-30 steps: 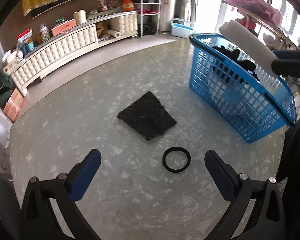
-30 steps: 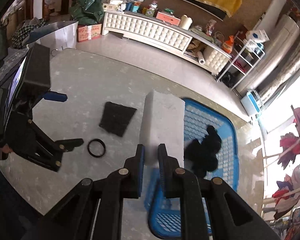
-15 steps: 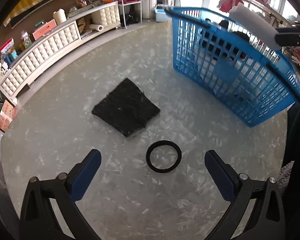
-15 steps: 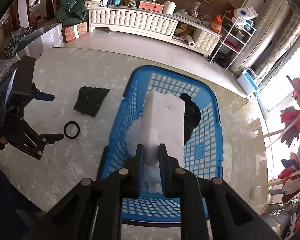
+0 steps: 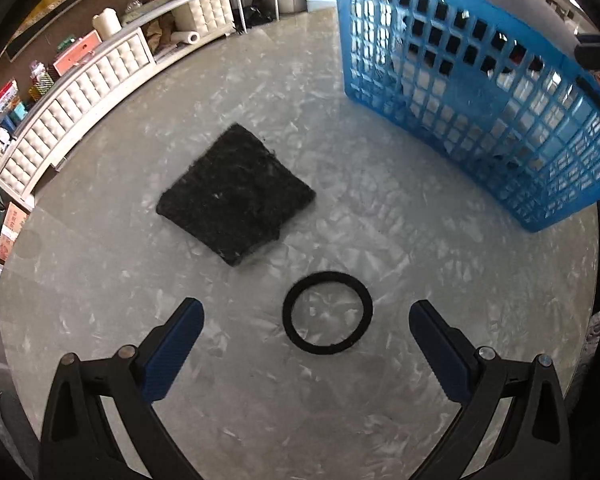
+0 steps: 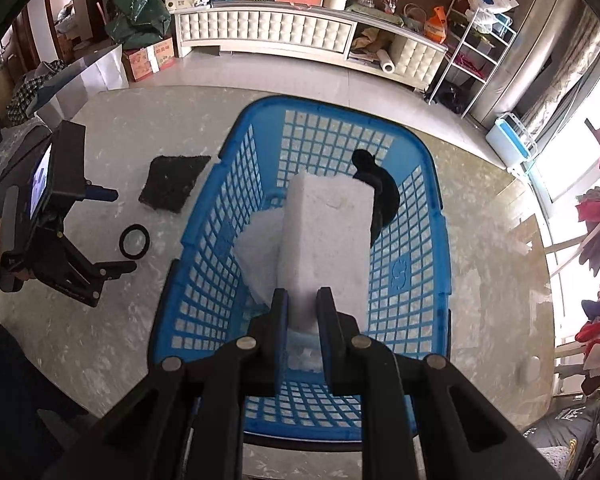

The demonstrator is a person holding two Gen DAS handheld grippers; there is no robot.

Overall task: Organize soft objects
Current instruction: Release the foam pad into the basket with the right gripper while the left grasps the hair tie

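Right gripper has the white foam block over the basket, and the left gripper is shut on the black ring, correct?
Not quite. The left gripper is open; the black ring lies free on the table between its fingers, as the left wrist view shows. The right gripper does hold the white foam block over the basket.

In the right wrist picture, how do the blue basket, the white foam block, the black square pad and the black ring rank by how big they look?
Largest to smallest, as they appear:
1. blue basket
2. white foam block, though it sits close to the camera, held between the right gripper's fingers, so it may look oversized
3. black square pad
4. black ring
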